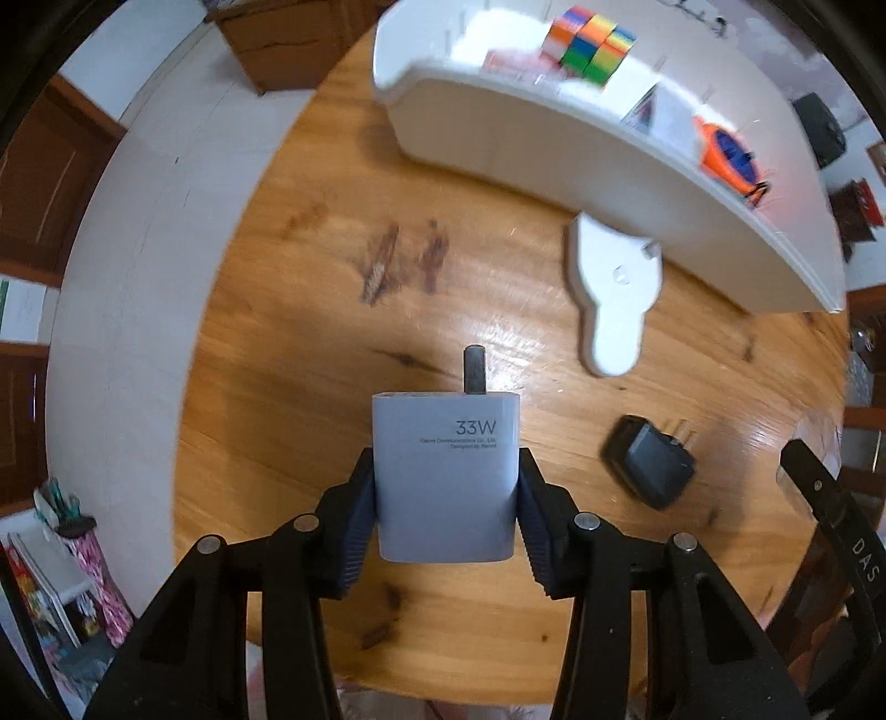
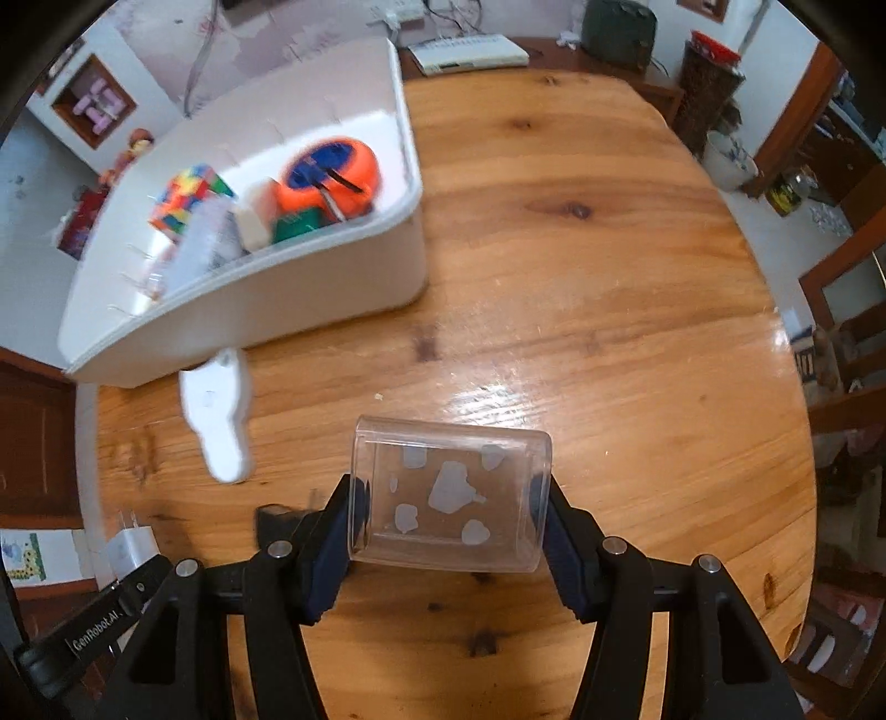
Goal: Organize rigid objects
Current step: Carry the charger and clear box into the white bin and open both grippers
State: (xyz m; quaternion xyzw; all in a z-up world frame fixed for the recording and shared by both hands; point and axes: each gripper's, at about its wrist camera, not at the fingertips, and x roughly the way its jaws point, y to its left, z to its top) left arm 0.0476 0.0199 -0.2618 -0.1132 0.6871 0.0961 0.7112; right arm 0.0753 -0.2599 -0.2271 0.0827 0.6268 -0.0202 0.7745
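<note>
Left gripper (image 1: 446,501): your jaws are clamped on the white charger (image 1: 446,476), one pad on each side, prong pointing forward, "33W" printed on its face; you hold it above the table (image 1: 277,343).
Black charger (image 1: 650,462): lies on the table just right of your left gripper, prongs aimed away from you.
White flat piece (image 1: 609,299): rests on the wood ahead and right of the white charger, its far end tucked under the bin's edge.
Bin (image 1: 531,149): white, on the far side of the table; in it you can see a multicoloured cube (image 1: 590,44) toward its left and an orange-and-blue round item (image 1: 728,158) toward its right.
Right gripper (image 2: 449,512): your jaws are closed on the clear box (image 2: 451,493), gripping its two sides; pale blotches show on it, and it sits above the table.
From the right wrist: the bin is ahead to your left, the white flat piece beside its near wall, and the white charger in your other gripper at the lower left edge.
</note>
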